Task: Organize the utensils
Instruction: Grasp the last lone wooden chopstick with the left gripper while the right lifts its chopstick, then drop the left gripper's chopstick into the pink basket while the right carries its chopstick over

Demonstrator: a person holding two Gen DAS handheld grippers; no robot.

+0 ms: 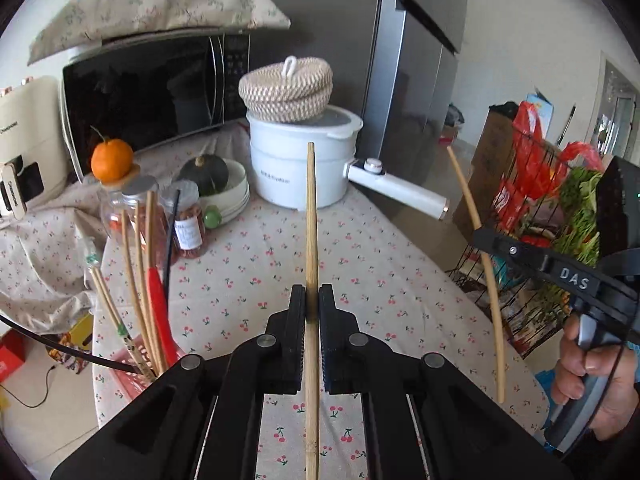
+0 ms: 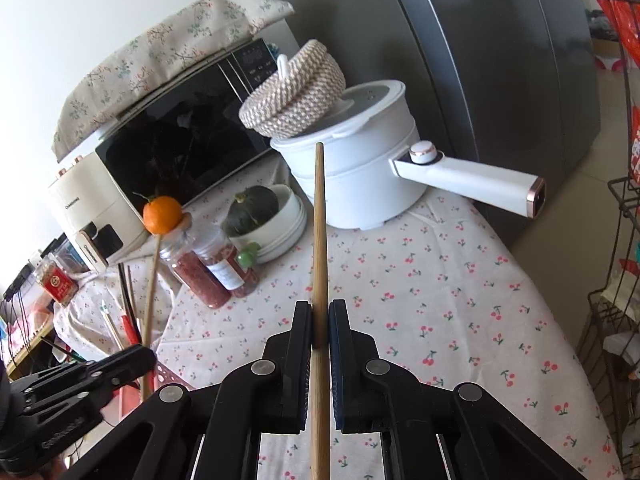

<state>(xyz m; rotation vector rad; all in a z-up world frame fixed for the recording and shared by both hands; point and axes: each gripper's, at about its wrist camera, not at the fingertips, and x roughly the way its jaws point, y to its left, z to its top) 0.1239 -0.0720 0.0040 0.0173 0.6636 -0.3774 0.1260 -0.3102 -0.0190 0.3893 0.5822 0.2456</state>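
Note:
My left gripper is shut on a bamboo chopstick that points forward over the cherry-print tablecloth. My right gripper is shut on a second bamboo chopstick, also held above the table. In the left wrist view the right gripper shows at the right with its chopstick. A pink holder at the table's left edge holds several chopsticks and a red-handled utensil. In the right wrist view the left gripper shows low left, next to the holder.
A white electric pot with a woven basket on it stands at the back, by a microwave and grey fridge. Glass jars, a bowl with a squash and an orange stand left. A wire rack is right.

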